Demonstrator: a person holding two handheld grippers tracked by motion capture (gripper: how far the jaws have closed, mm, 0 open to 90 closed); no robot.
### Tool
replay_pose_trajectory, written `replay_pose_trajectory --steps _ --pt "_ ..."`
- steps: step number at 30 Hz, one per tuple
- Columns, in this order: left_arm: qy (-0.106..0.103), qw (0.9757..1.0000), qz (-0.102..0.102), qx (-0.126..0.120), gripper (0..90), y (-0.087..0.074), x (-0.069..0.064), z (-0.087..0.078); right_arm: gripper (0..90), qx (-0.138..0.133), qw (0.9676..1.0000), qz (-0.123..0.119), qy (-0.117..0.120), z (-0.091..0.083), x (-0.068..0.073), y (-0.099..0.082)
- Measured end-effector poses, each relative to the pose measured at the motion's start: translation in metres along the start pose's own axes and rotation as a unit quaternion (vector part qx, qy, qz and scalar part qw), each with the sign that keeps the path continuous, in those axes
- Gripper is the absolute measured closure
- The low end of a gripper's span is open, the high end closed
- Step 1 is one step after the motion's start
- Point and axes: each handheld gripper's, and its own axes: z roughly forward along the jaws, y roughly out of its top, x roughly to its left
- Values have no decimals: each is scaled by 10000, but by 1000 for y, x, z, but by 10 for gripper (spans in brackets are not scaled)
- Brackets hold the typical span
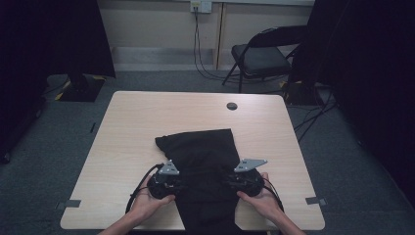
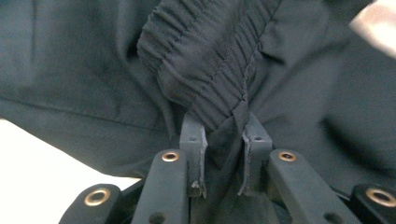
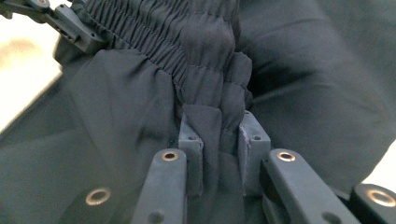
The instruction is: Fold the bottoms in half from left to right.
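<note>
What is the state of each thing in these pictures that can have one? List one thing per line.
Black garment: folded, lying on the table, elastic waistband bunched.
Left gripper: jaws closed on the waistband.
Right gripper: jaws closed on the waistband.
Folding chair: unfolded, nobody on it.

No readable text, no labels, no brand marks, no numbers (dark garment plain)

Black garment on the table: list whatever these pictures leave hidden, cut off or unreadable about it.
- High view: the garment runs off the bottom edge, so its near end is cut off.
- High view: too dark to read folds or seams; the left gripper and right gripper cover its side edges.
- Left gripper view: the waistband runs past the top edge.
- Right gripper view: cloth bunched between the jaws hides their pads.
</note>
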Motion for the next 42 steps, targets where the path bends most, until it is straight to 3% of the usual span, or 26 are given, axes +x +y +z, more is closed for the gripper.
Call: replay_pose_trajectory --steps 2,5,6,7,8,10,11,12,17,19,22,24,27,29,31,35,37,38,40,42 --pt "151 9999 6 -35 749 2 6 5 760 3 9998 178 11 8 -7 -1" --pt "313 9995 17 -81 747 5 18 10 765 1 9999 106 -81 18 -13 1" --pt "498 9987 -39 -117 747 13 33 15 765 -102 9997 169 -129 27 -22 5" --pt "498 9987 -39 -117 746 13 33 15 765 -102 9997 169 -129 27 -22 5" --pt "674 9974 -99 -213 744 23 48 22 765 -153 9990 67 -407 37 -31 15" --pt "827 9961 -141 -288 743 32 63 29 767 -223 9978 48 -625 47 -40 23" --pt "827 9961 -141 -288 742 32 63 29 767 -259 9974 95 -661 52 -47 27" --pt "938 9947 -206 -374 742 38 76 34 768 -291 9969 123 -717 57 -54 31" --pt "1280 9886 -337 -719 740 48 101 48 769 -391 9933 137 -1079 78 -77 50" --pt "1314 9878 -342 -767 739 54 109 52 769 -347 9920 25 -1216 84 -84 58" --pt "1229 9872 -509 -882 733 56 120 55 769 -348 9914 231 -1238 89 -94 65" --pt "1204 9878 -544 -829 706 57 118 52 747 -331 9926 323 -1125 88 -98 67" --pt "1051 9907 -309 -808 717 57 114 45 683 -190 9939 302 -1041 82 -97 69" --pt "999 9908 -355 -843 741 55 115 45 681 -188 9944 227 -1019 79 -96 69" --pt "926 9900 -448 -967 735 55 116 45 651 -240 9946 300 -967 77 -97 69" --pt "805 9899 -491 -1057 594 57 116 45 534 -379 9941 475 -898 76 -97 69" --pt "870 9904 -433 -987 557 59 114 48 534 -393 9941 524 -866 78 -96 70" --pt "911 9905 -416 -941 592 59 113 48 578 -339 9942 504 -893 81 -95 69" --pt "937 9881 -582 -1073 714 60 115 46 709 -347 9936 519 -946 83 -95 69" --pt "857 9870 -661 -1186 767 62 118 42 752 -490 9925 674 -892 80 -97 71"
